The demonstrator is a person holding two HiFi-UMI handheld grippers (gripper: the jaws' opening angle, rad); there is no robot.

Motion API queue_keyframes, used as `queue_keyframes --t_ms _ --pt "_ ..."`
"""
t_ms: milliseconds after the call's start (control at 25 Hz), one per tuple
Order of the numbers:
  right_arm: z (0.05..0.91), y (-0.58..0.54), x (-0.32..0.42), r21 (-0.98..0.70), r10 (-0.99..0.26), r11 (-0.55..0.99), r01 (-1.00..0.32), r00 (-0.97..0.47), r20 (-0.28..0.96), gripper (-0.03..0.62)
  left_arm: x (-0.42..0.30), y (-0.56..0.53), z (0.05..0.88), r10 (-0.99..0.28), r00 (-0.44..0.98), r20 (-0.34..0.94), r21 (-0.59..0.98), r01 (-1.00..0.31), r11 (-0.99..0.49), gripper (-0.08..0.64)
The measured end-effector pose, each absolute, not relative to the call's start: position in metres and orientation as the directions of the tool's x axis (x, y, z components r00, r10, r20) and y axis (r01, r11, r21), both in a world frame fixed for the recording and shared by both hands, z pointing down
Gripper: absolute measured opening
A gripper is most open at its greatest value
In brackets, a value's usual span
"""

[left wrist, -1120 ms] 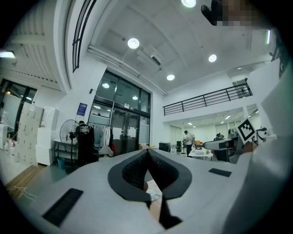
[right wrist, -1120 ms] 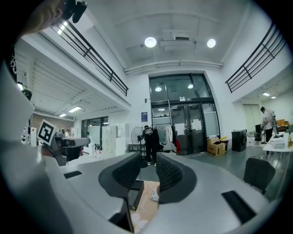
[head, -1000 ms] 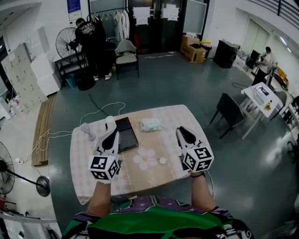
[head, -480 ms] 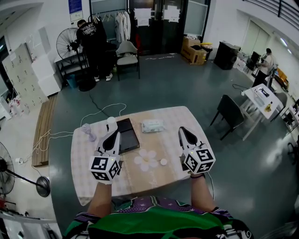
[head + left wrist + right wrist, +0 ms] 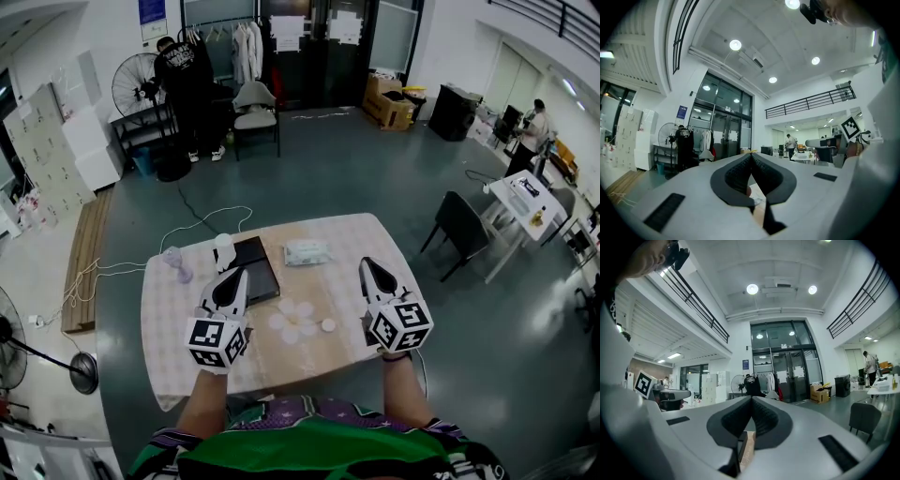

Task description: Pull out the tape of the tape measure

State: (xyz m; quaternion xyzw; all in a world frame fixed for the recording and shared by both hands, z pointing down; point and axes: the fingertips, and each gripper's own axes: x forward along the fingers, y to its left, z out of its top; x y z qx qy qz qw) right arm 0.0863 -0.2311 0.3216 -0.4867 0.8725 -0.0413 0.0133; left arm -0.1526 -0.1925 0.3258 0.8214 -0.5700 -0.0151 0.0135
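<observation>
Both forearms are reaching straight out from the body, side by side and well apart. The left forearm (image 5: 200,408) is carrying the left gripper (image 5: 232,279) level over the near left part of the table (image 5: 347,234), nose pointing away across it. The right forearm (image 5: 403,394) is doing the same with the right gripper (image 5: 371,270) over the near right edge. Each gripper view is showing dark pads meeting at the tip, so both pairs of jaws are closed with nothing between them. Between the grippers, white round pieces (image 5: 291,319) are lying on the cloth; a black flat box (image 5: 255,267) and a white packet (image 5: 305,250) are sitting further back. Which of these, if any, is the tape measure, I cannot tell.
</observation>
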Motion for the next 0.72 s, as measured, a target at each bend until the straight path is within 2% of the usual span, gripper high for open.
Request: queue_keyframes --t_ms 720 --pt "0.319 -0.232 0.101 -0.069 -0.857 0.513 -0.856 -0.515 0.009 0.005 -0.143 -0.184 0.324 -0.942 0.335 -0.017 0.023 -0.942 -0.335 0.023"
